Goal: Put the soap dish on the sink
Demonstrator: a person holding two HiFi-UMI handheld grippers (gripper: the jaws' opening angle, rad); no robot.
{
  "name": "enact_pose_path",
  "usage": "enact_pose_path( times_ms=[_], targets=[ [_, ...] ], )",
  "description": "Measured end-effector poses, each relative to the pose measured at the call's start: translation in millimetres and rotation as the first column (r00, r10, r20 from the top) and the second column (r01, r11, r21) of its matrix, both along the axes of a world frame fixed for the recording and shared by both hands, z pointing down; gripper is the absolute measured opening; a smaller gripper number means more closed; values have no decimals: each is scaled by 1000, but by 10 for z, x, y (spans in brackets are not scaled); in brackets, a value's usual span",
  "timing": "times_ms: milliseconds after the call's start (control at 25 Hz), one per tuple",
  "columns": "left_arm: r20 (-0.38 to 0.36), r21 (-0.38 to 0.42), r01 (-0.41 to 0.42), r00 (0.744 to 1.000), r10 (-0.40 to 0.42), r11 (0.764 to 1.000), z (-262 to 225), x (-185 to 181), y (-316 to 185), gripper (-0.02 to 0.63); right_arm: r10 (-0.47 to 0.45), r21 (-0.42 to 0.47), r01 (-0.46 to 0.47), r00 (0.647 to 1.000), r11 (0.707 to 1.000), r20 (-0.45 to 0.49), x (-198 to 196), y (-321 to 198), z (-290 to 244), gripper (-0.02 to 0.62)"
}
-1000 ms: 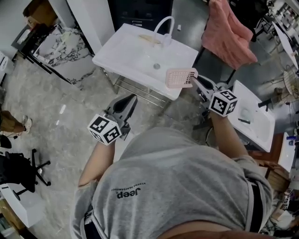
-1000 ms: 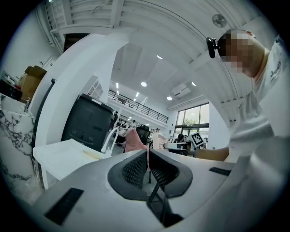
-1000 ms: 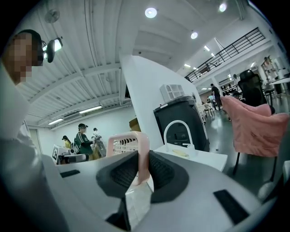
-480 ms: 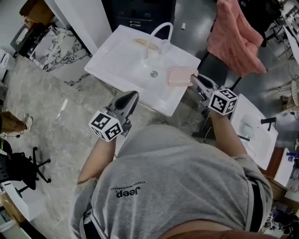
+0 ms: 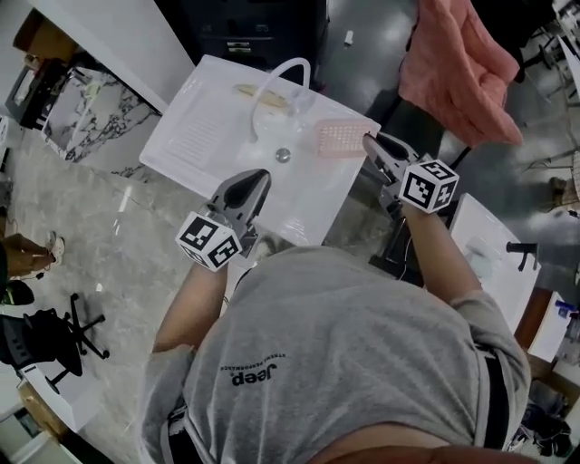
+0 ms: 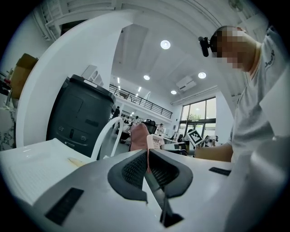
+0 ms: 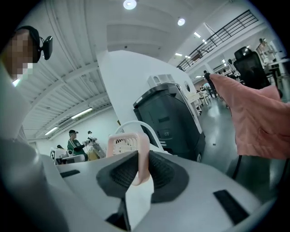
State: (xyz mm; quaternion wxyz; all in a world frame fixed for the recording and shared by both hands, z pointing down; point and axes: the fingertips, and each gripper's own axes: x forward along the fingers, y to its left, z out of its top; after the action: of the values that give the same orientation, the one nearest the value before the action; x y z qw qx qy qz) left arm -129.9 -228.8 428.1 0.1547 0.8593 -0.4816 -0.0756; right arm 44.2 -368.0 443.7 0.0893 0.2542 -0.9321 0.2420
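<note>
The pink slotted soap dish (image 5: 341, 138) hangs over the back right corner of the white sink (image 5: 204, 131), just right of the arched faucet (image 5: 275, 78). My right gripper (image 5: 368, 142) is shut on the dish's right edge; in the right gripper view the dish's rim (image 7: 128, 147) is pinched between the pads of that gripper (image 7: 140, 171). My left gripper (image 5: 257, 178) hovers over the sink's front part, shut with nothing in it. In the left gripper view its jaws (image 6: 147, 165) meet, and the dish (image 6: 155, 142) shows beyond them.
A drain (image 5: 283, 155) sits mid-basin. A pink cloth (image 5: 458, 63) hangs at the right. A dark cabinet (image 5: 263, 27) stands behind the sink. A second white sink (image 5: 489, 249) lies at the right. A marble slab (image 5: 86, 109) is at the left.
The right gripper carried the soap dish from the sink's front right edge back toward the faucet. The left gripper now sits over the sink's front part.
</note>
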Motion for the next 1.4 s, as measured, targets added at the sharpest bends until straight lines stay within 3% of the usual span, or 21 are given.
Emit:
enact_pose_path(
  times_ms=[120, 240, 440, 680, 1040, 1400],
  targets=[
    [-15, 0, -31, 999, 31, 1000, 76, -146, -140, 23, 80, -58, -81, 997, 995, -24, -74, -184, 212, 120],
    [-12, -2, -82, 997, 82, 997, 199, -237, -204, 23, 182, -150, -189, 981, 970, -61, -129, -362, 539, 120],
    [-13, -23, -157, 988, 156, 987, 379, -301, -308, 23, 329, -245, -368, 926, 897, -187, -141, -650, 1093, 120],
    [-14, -48, -193, 981, 193, 980, 535, -444, -335, 23, 402, -299, -509, 845, 807, -354, -108, -922, 1804, 120],
    [-28, -92, -211, 978, 209, 973, 744, -599, -350, 23, 482, -413, -653, 752, 635, -449, 12, -1122, 2468, 121],
    [-36, -117, -223, 975, 221, 968, 861, -617, -387, 23, 500, -480, -674, 738, 561, -453, -53, -1207, 2663, 123]
  ],
)
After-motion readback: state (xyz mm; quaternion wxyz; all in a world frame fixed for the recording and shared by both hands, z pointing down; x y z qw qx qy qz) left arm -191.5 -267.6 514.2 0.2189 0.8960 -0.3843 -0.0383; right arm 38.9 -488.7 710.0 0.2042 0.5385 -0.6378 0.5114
